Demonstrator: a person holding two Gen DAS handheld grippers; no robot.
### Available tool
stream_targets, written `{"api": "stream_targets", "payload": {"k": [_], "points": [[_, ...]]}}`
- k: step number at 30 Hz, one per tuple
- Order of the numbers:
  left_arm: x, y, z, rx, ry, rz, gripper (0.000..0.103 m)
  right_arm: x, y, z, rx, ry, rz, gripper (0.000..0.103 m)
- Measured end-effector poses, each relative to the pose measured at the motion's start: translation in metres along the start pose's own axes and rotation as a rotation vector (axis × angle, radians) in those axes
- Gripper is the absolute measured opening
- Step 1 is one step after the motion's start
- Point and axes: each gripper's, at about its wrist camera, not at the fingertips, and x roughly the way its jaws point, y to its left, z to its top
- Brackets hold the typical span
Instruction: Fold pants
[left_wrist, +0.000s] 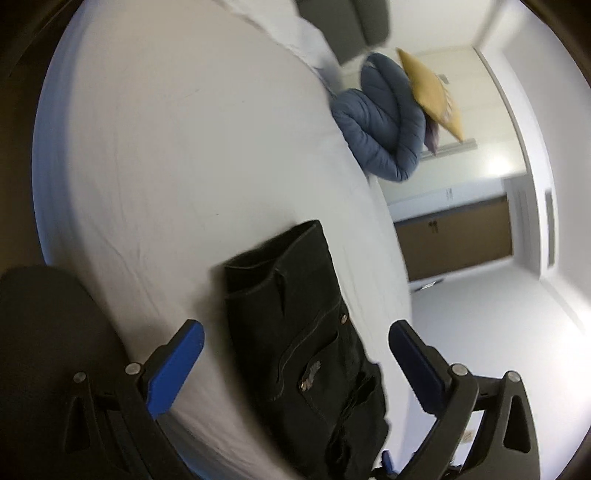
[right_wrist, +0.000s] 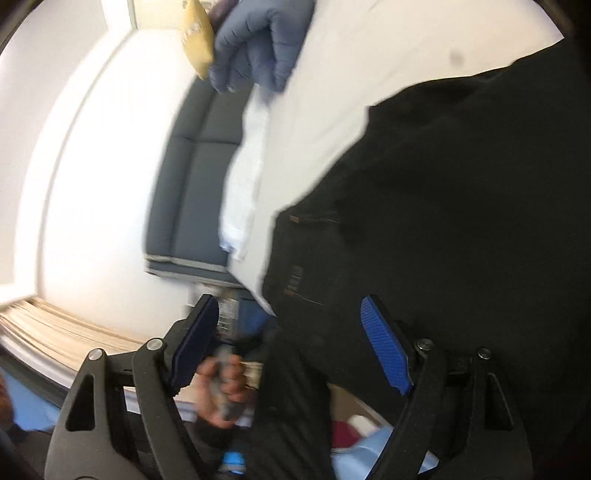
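Black pants lie folded in a narrow stack on the white bed, waistband at the far end, pocket and rivets facing up. My left gripper hovers over their near end, blue pads spread wide on either side and touching nothing. In the right wrist view the pants fill the right half as a dark mass on the bed, with fabric running down between the fingers. My right gripper stands open there, with no pad seen pressing on the cloth. A hand shows below its left finger.
A blue quilted cushion and a yellow pillow sit at the bed's far edge. Grey upholstered panels stand beside the bed. The bed's edge runs close along the right of the pants, with pale floor beyond.
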Motion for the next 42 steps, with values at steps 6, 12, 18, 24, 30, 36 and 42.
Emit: {"api": "stream_targets", "payload": {"k": [6, 12, 18, 24, 30, 36, 42], "points": [[0.032, 0.016, 0.011, -0.118, 0.039, -0.02, 0.102, 0.009, 0.007, 0.008, 0.029, -0.004, 0.003, 0.08], [0.04, 0.021, 0.016, -0.161, 0.035, -0.06, 0.102, 0.013, 0.01, 0.009, 0.041, -0.018, 0.001, 0.08], [0.06, 0.021, 0.02, -0.174, 0.089, -0.077, 0.053, 0.018, 0.004, 0.004, 0.051, 0.009, -0.042, 0.08], [0.061, 0.022, 0.017, -0.164, 0.089, -0.077, 0.017, 0.031, 0.004, -0.002, 0.047, 0.055, -0.119, 0.08], [0.053, -0.014, 0.014, -0.045, 0.063, -0.079, 0.016, 0.069, 0.013, 0.007, 0.031, 0.13, -0.128, 0.08], [0.05, -0.054, 0.009, 0.091, 0.064, -0.094, 0.016, 0.111, -0.014, 0.013, 0.061, 0.176, -0.276, 0.079], [0.051, -0.116, -0.011, 0.307, 0.092, -0.107, 0.016, 0.092, -0.002, 0.01, 0.101, 0.128, -0.258, 0.079]]}}
